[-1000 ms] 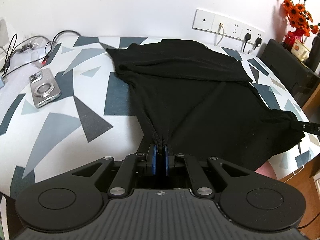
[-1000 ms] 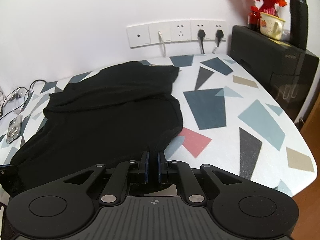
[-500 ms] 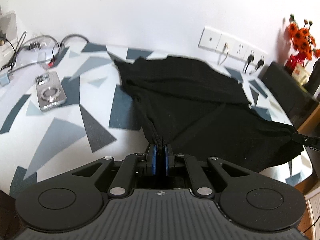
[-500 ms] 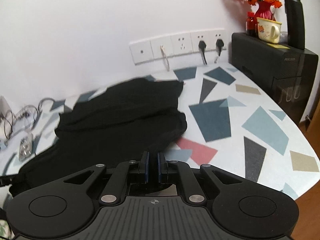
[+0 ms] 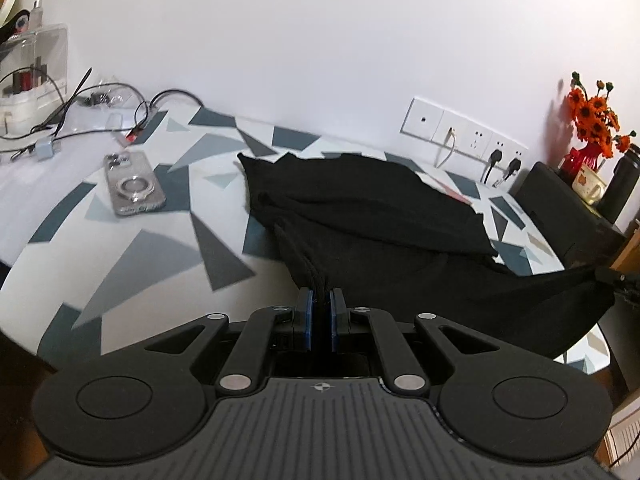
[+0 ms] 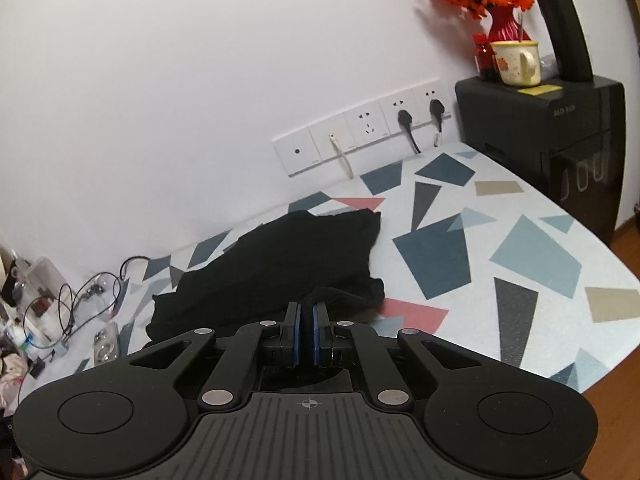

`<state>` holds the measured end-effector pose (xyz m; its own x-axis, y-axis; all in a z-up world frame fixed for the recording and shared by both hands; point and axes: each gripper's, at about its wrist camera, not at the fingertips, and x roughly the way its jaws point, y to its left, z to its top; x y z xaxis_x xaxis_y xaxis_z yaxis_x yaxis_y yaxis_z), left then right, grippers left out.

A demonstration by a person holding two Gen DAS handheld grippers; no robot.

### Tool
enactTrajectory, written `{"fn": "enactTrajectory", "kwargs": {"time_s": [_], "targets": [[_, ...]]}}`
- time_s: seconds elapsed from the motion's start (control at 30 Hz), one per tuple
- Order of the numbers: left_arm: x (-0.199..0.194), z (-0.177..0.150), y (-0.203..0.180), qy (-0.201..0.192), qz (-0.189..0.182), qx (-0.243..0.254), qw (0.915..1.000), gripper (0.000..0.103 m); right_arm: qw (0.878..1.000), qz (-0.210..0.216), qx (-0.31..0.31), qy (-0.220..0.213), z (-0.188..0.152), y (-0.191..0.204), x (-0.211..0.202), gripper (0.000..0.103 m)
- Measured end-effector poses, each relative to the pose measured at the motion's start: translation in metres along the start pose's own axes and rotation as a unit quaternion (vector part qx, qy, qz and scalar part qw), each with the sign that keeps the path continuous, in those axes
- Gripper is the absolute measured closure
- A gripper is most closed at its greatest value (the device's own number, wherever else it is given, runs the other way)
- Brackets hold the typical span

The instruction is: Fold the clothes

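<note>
The left gripper (image 5: 320, 300) is being held with its jaws pressed together, black cloth (image 5: 380, 216) pinched between them toward 12 o'clock. The right gripper (image 6: 306, 312) is likewise being kept clamped on the cloth's edge, seen at 3 o'clock from the left wrist.

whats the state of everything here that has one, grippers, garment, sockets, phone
left gripper: shut on the black garment
right gripper: shut on the black garment
black garment: partly folded, near edge lifted off the patterned table
white wall sockets: three cables plugged in, one socket free
clear-cased phone: lying face down, unplugged
cream mug: upright
</note>
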<state>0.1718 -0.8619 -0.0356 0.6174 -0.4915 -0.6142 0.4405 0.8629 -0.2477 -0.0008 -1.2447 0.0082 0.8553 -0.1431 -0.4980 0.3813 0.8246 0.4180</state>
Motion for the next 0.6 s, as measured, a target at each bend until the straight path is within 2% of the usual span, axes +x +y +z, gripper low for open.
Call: {"fn": "enactTrajectory", "kwargs": {"time_s": [0.1, 0.23, 0.33, 0.47, 0.6], "targets": [[-0.001, -0.002, -0.001, -0.001, 0.003, 0.004, 1.0000, 0.095, 1.000, -0.002, 0.009, 0.009, -0.005, -0.007, 0.002, 0.098], [-0.002, -0.004, -0.003, -0.002, 0.007, 0.010, 0.9999, 0.095, 0.998, -0.015, 0.060, 0.026, -0.009, -0.026, 0.009, 0.098], [-0.004, -0.004, -0.004, -0.006, 0.010, 0.014, 0.9998, 0.095, 0.998, -0.007, 0.064, 0.020, -0.007, -0.030, 0.006, 0.098], [-0.003, 0.008, 0.001, -0.013, 0.005, -0.005, 0.9999, 0.095, 0.998, 0.013, 0.065, 0.005, 0.004, -0.028, 0.003, 0.098], [0.008, 0.037, 0.010, -0.016, -0.019, -0.052, 0.9983, 0.095, 0.998, 0.021, 0.057, -0.005, 0.025, -0.021, 0.014, 0.098]]}}
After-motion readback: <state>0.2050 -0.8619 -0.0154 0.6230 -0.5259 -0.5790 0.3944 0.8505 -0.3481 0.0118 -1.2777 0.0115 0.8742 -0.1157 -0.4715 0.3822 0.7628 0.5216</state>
